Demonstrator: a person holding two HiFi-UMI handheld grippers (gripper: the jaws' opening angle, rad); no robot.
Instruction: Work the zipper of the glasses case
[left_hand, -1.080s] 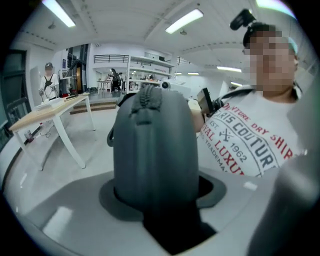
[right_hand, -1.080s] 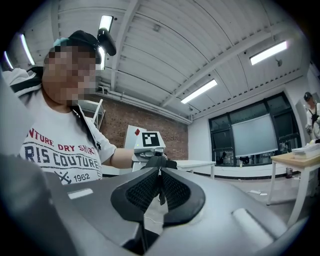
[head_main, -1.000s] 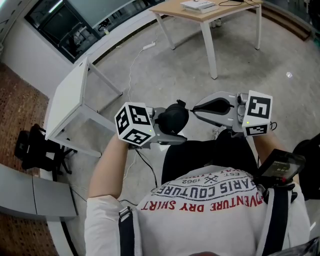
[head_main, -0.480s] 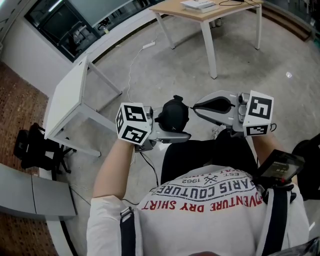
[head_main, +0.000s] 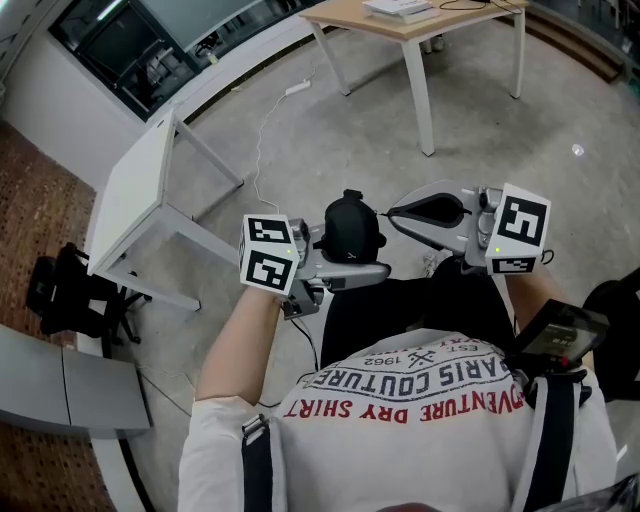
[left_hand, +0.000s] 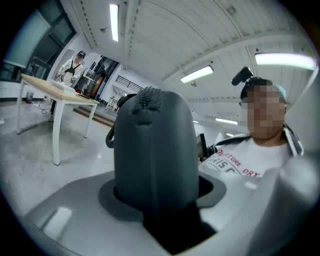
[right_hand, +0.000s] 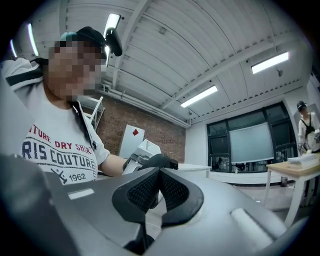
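The black glasses case (head_main: 350, 228) stands upright between the jaws of my left gripper (head_main: 348, 258), which is shut on its lower part. In the left gripper view the case (left_hand: 155, 150) fills the middle, with its zipper seam (left_hand: 148, 98) running over the top and a small loop (left_hand: 109, 138) at its left side. My right gripper (head_main: 393, 214) points left toward the case, a short gap away, its black pads (right_hand: 150, 187) pressed together with nothing between them. The case (right_hand: 156, 161) shows just beyond its tips.
I hold both grippers in front of my chest over a concrete floor. A wooden table (head_main: 400, 22) stands ahead, a white table (head_main: 135, 195) to the left with a cable (head_main: 262, 150) beside it. A black chair (head_main: 65, 295) is at the far left. Another person (left_hand: 72, 64) stands by the wooden table.
My left gripper has moved right with the case and turned, bringing the case closer to the right gripper's tips. The right gripper has barely moved.
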